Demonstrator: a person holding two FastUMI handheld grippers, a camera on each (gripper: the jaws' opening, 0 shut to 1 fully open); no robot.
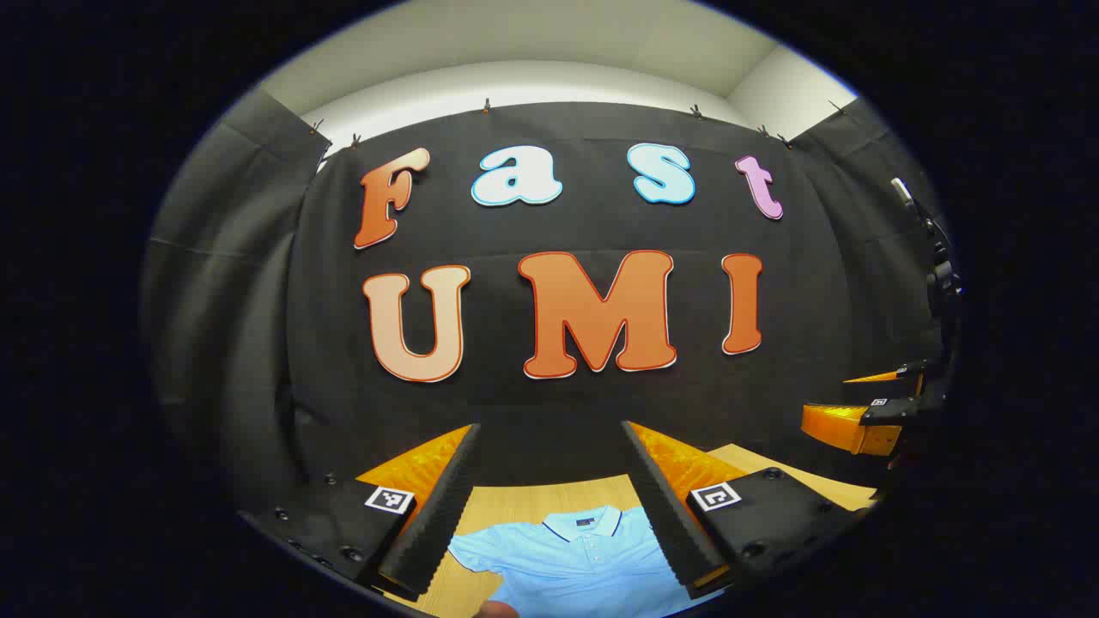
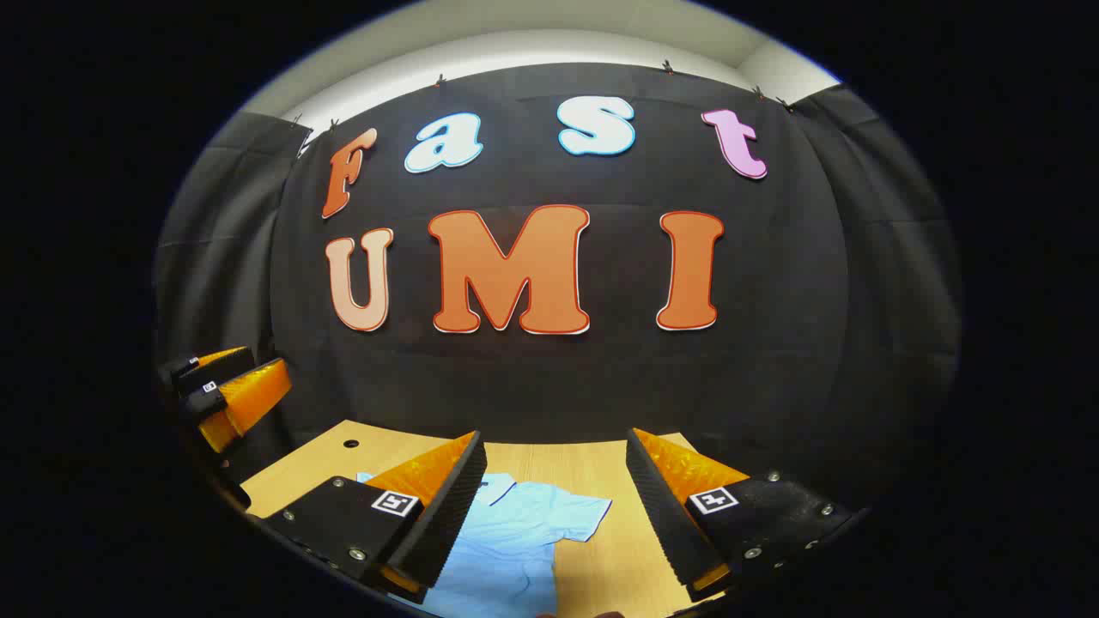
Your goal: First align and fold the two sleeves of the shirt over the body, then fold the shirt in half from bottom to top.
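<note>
1. Hovering above the desk point(image 2: 592, 468), the left gripper point(image 1: 549, 506) has its jaws spread wide with nothing between them; past them, in the left gripper view, lies the collar and upper body of the shirt point(image 1: 584, 558).
2. The right gripper point(image 2: 554, 515) is likewise held up with its jaws wide apart and empty; in the right gripper view they frame one short sleeve point(image 2: 567, 515), which lies spread out to the side on the desk.
3. The shirt lies flat on the desk, collar toward the booth wall, buttons up. The other sleeve point(image 1: 472, 549) also juts out sideways from the body.
4. Judged from this, the task seems to be at its very start: neither sleeve is folded over the body, and the bottom-to-top fold is still to come. The hem is out of view, so its state cannot be told.
5. No container is to be seen on the desk.
6. Farther off, each view catches the other gripper at its edge, held in the air well apart.
</note>
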